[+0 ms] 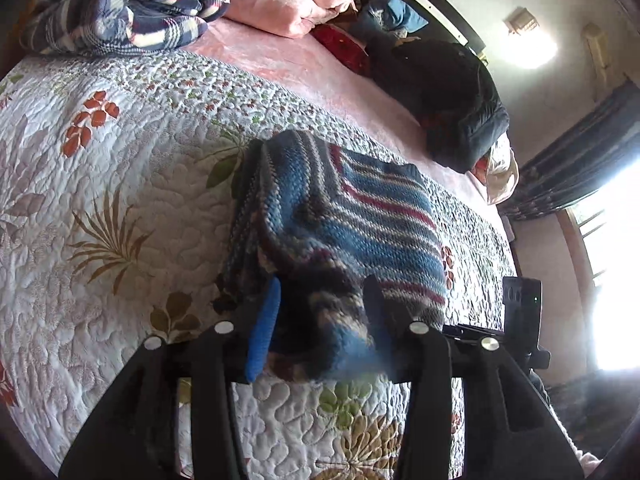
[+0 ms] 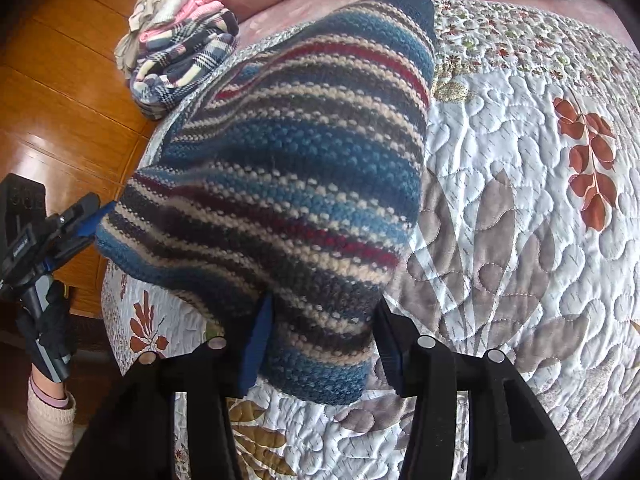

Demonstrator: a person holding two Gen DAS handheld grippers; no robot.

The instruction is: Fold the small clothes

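Bedroom setting: floral quilted bedspread point(image 1: 100, 184) over a pink sheet, wooden floor beyond the bed edge.

Leftmost in the left wrist view, a folded plaid garment point(image 1: 120, 4) at the far end of the bedspread, pink pillows point(image 1: 280, 4) just beside it. Centre, a striped knit garment point(image 1: 340, 220), lifted off the bedspread at its near edge and draped back down onto it at the far end. Left gripper point(image 1: 320, 320) at the near left corner of the knit, jaws well apart with knit bunched between them; pads not visibly pressed in, so grip cannot be told. Further right, a dark bundle point(image 1: 440, 92) well apart from the knit.

Right wrist view, same order: gloved hand point(image 2: 52, 320) on the other tool at the knit's left corner; striped knit point(image 2: 300, 168) running with its long axis away from the tongs toward the plaid stack point(image 2: 188, 60); right gripper point(image 2: 320, 336) at the near right corner, jaws wide, fabric between them, hold likewise undetermined.

Judgement: both tongs level along the near hem, neither nearer; fold likely to carry that hem forward along the long axis.
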